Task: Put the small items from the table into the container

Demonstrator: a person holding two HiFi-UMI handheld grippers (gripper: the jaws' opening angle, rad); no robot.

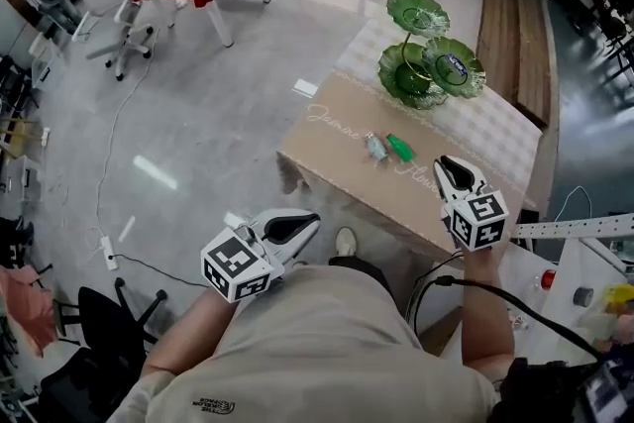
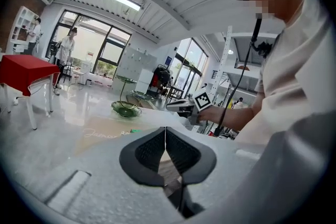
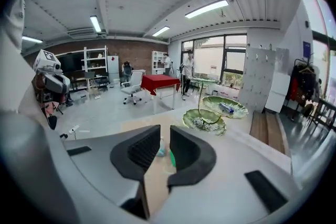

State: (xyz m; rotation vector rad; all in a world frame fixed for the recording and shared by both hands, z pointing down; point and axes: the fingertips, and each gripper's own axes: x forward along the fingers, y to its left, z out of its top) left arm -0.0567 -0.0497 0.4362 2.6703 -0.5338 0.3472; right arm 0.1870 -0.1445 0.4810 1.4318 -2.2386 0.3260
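In the left gripper view the left hand-held gripper (image 2: pixel 166 131) is seen with its jaws pressed together and empty. In the right gripper view the right hand-held gripper (image 3: pixel 165 136) is seen with a narrow gap and nothing in it. The head view shows most plainly the green item (image 1: pixel 399 148) and pale item (image 1: pixel 375 148), laid side by side on the tabletop (image 1: pixel 337 139) near the dish stand (image 1: pixel 432 64), one dish of which holds a blue item (image 1: pixel 455 66).

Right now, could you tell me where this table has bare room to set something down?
Free: the left end of the runner, up to the pale item, and the checkered cloth right of the green item. Crowded: the far end, around the tiered dish.
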